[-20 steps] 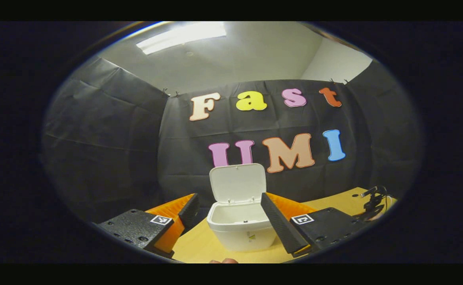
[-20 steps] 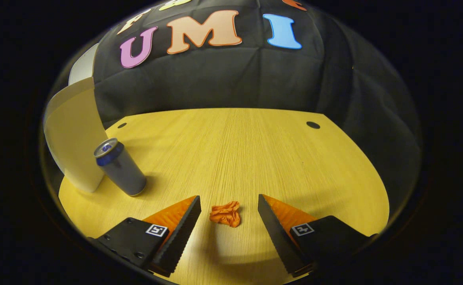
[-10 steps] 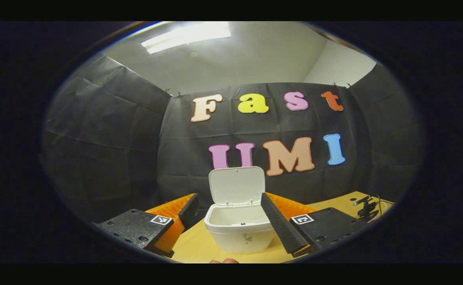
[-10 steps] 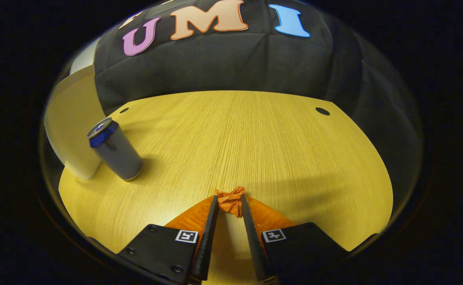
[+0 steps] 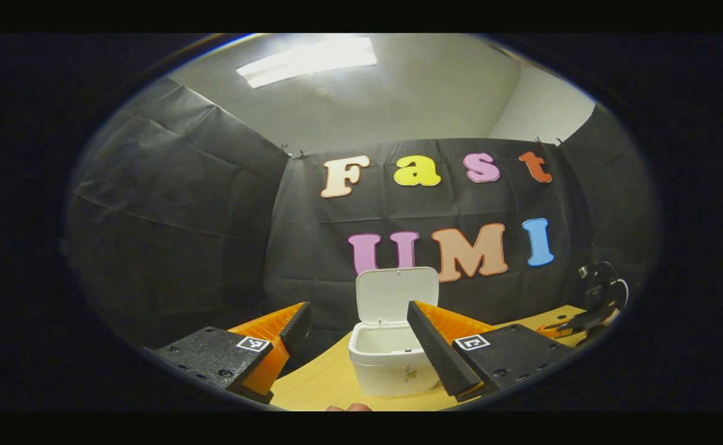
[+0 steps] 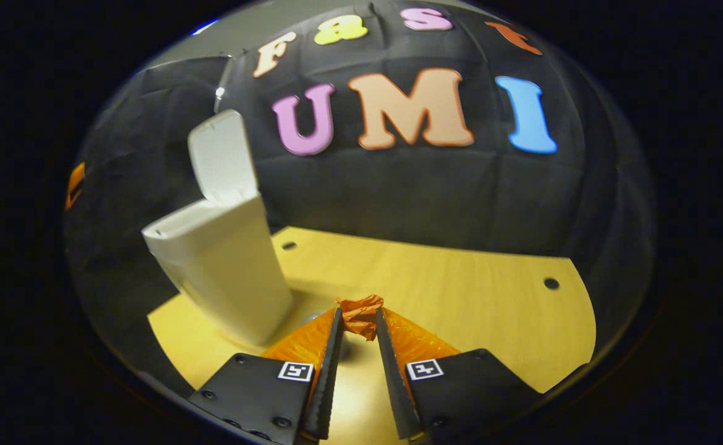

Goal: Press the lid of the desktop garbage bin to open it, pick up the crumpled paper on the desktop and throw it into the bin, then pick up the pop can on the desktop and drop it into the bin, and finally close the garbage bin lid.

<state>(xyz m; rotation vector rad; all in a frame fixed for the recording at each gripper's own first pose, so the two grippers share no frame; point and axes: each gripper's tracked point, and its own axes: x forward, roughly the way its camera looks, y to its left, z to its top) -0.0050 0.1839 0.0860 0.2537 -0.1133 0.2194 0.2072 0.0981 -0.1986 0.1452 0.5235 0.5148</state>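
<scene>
Desk (image 6: 460, 290): pale wood top, carries the bin.
Bin (image 6: 225, 266): white, upright, lid (image 6: 222, 157) raised; stands left of the right gripper's fingers, mouth clear to receive.
Left gripper (image 5: 361, 346): fingers spread wide, grasping nothing, facing the bin (image 5: 392, 364).
Right gripper (image 6: 358, 346): clenched on the paper, lifted off the desk.
Crumpled paper (image 6: 359, 312): orange wad pinched at the fingertips; likely very light, soft, compressible; a mid-wad pinch suits it.
Pop can: possibly the grey shape behind the fingers; unclear.

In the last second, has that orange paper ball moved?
Yes. The crumpled paper, pinched in the right gripper, has risen off the desktop toward the open garbage bin.
</scene>
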